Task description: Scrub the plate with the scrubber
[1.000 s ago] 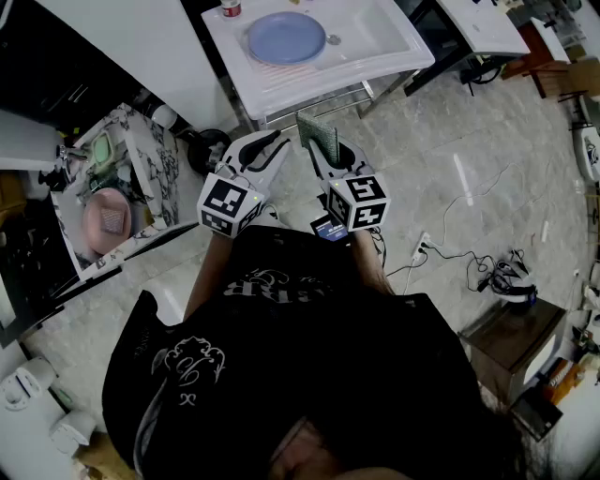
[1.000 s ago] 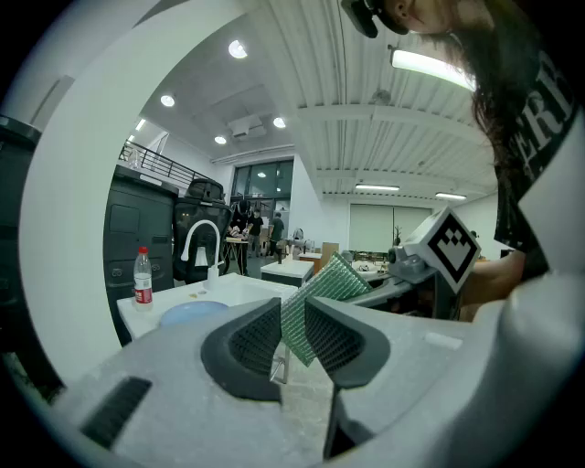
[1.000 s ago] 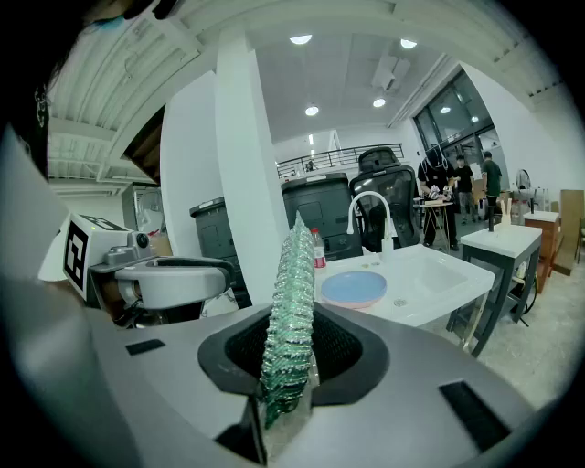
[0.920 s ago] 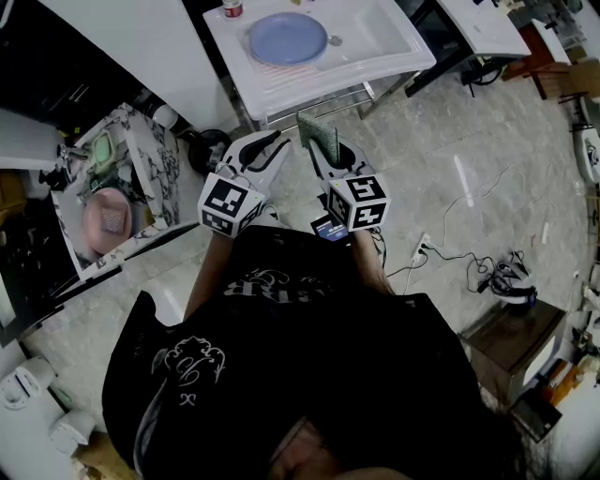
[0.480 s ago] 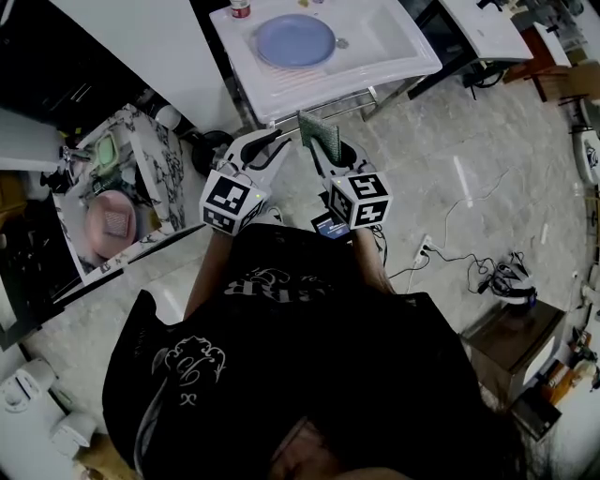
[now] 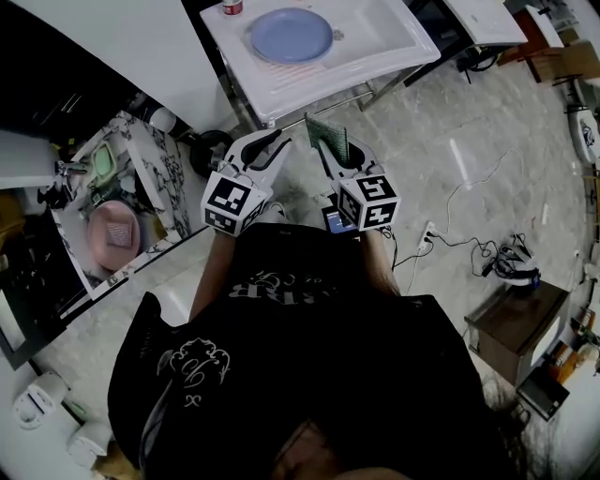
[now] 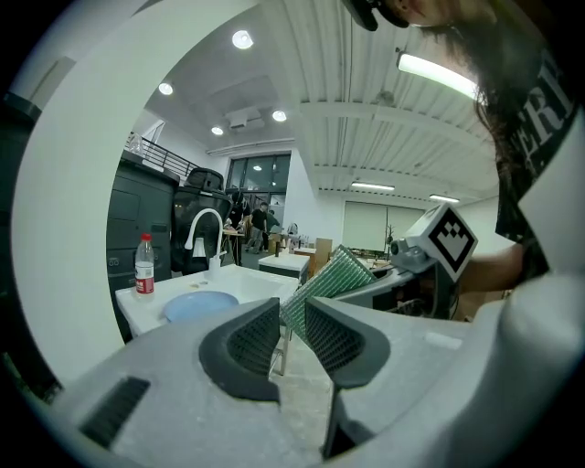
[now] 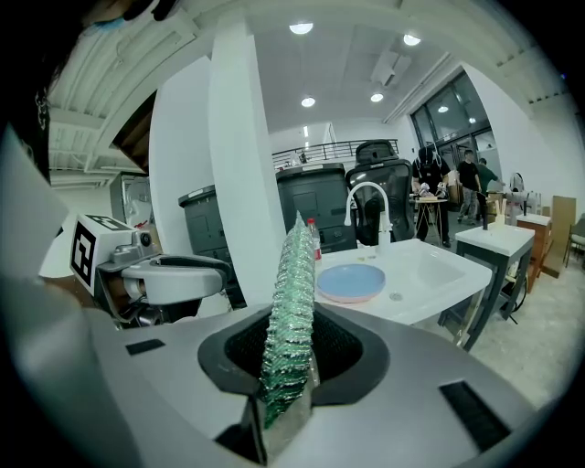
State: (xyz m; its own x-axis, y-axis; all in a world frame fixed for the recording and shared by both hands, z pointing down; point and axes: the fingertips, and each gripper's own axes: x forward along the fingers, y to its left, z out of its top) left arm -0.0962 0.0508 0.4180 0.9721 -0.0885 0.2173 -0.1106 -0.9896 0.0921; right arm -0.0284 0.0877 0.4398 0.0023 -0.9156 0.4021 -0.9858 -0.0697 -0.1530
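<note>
A blue plate (image 6: 291, 35) lies on the white sink's (image 6: 380, 61) left side, beside the basin; it also shows ahead as the plate (image 7: 201, 304) and the plate (image 8: 350, 281). My right gripper (image 6: 328, 155) is shut on a green mesh scrubber (image 6: 328, 134), which stands upright between the jaws of the right gripper (image 8: 291, 370) as the scrubber (image 8: 291, 292). My left gripper (image 6: 277, 142) is shut with nothing in it. In the left gripper view, the left gripper (image 7: 290, 320) has the scrubber (image 7: 334, 279) just beyond it. Both grippers hover over the floor, short of the sink.
A red-capped bottle (image 6: 230, 7) and a white faucet (image 8: 366, 196) stand at the sink's back. A marble side counter (image 6: 150, 178) on the left holds a pink plate (image 6: 114, 230). Cables and a power strip (image 6: 427, 239) lie on the floor at right, near a brown box (image 6: 511, 328).
Both grippers have edged slightly forward toward the sink. The scrubber stays in the right gripper and the left stays shut.
</note>
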